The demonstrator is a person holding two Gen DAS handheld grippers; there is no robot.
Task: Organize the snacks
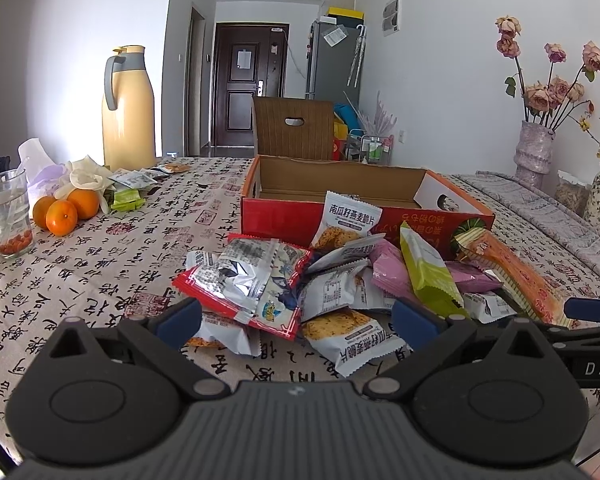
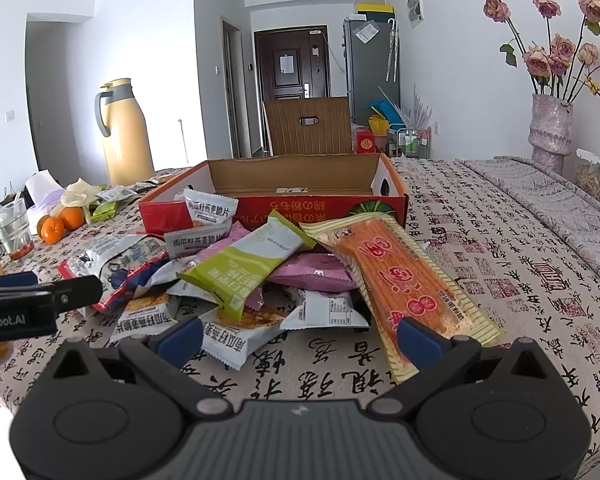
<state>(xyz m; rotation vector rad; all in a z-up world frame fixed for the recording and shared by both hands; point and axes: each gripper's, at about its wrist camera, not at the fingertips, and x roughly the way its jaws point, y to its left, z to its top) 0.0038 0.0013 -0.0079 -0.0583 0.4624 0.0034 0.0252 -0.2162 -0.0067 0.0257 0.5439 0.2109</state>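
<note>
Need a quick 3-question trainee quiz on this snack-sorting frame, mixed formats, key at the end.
1. True or false: the red cardboard box behind the snack pile already holds several packets.
2. Multiple choice: which packet lies nearest the right gripper, by its right-hand finger? A) long orange packet B) green packet C) pink packet
3. Fill in: both the left gripper and the right gripper are ____ and hold nothing.

Key
1. False: the part of the box interior in view shows bare cardboard; the packets lie on the tablecloth in front of it.
2. A
3. open
</note>
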